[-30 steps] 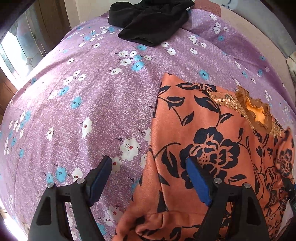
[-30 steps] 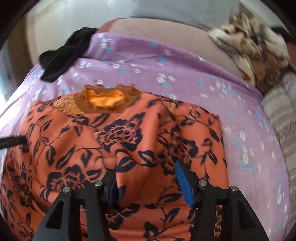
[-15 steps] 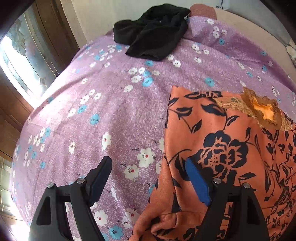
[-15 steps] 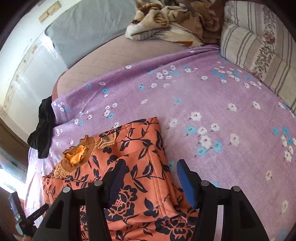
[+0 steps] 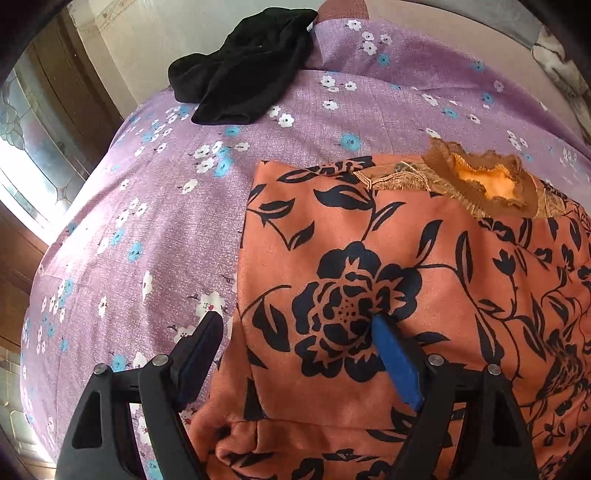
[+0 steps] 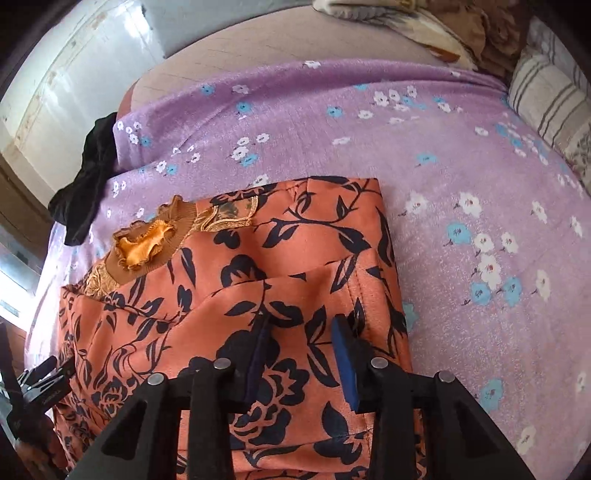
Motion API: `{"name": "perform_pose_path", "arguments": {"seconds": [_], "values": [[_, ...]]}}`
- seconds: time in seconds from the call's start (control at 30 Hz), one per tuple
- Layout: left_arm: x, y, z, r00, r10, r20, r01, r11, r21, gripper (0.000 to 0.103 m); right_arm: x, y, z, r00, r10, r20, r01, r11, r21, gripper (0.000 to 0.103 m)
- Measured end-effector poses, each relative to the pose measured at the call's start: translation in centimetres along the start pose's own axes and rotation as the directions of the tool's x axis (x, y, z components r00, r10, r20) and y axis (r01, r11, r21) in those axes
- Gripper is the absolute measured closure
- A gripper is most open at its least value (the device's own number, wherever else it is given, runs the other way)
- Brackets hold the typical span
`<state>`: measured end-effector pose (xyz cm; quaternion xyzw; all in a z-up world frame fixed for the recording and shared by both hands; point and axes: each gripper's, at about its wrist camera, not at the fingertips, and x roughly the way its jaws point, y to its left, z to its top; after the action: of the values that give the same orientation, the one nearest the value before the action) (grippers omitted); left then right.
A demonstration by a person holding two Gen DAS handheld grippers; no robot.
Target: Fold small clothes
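Observation:
An orange garment with black flowers (image 5: 369,240) lies on the purple flowered bedsheet (image 5: 147,221), its frilled brown collar (image 5: 484,181) at the far side. My left gripper (image 5: 295,323) is open and straddles the garment's left edge, one finger over the sheet and the other on the cloth. In the right wrist view the garment (image 6: 258,266) has a folded flap along its right side. My right gripper (image 6: 301,325) sits over that flap. Its jaws are closing with cloth between them, and a gap still shows between the pads.
A crumpled black garment (image 5: 251,74) lies at the bed's far left corner. A striped pillow (image 6: 546,99) and a brown patterned blanket (image 6: 424,22) sit at the far right. A window (image 5: 22,147) and wooden frame stand to the left of the bed.
The right gripper swung from the garment's middle out to its right edge, then settled over the folded flap with narrower jaws. The left gripper shifted so the garment's left edge lies between its fingers.

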<state>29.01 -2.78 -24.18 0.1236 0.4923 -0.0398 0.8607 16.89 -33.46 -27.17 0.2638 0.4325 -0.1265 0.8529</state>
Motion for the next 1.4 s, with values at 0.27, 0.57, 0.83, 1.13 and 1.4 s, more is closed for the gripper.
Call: {"name": "perform_pose_path", "arguments": {"seconds": [0.27, 0.57, 0.83, 1.13, 1.4], "values": [[-2.9, -1.8, 0.0, 0.989, -0.032, 0.144, 0.026, 0.999, 0.041, 0.019, -0.2, 5.0, -1.8, 0.991, 0.132, -0.017, -0.133, 0.981, -0.14, 0.064], [-0.7, -3.3, -0.7, 0.994, -0.005, 0.111, -0.003, 0.997, 0.073, 0.019, 0.0, 4.5, -2.0, 0.991, 0.131, -0.016, -0.132, 0.986, -0.103, 0.063], [-0.4, -3.5, -0.7, 0.993, 0.002, 0.118, -0.01, 0.998, 0.068, 0.019, 1.6, 3.0, -1.7, 0.996, 0.072, -0.047, -0.074, 0.996, -0.046, 0.06], [-0.5, -3.3, -0.6, 0.995, -0.002, 0.104, -0.004, 0.998, 0.058, 0.019, 0.1, 3.5, -1.9, 0.993, 0.121, -0.005, -0.121, 0.992, -0.038, 0.06], [-2.7, -2.3, -2.0, 0.995, -0.029, 0.097, 0.027, 0.999, 0.022, 0.019, 0.5, 4.9, -3.1, 0.996, 0.086, -0.035, -0.089, 0.991, -0.101, 0.045]]}}
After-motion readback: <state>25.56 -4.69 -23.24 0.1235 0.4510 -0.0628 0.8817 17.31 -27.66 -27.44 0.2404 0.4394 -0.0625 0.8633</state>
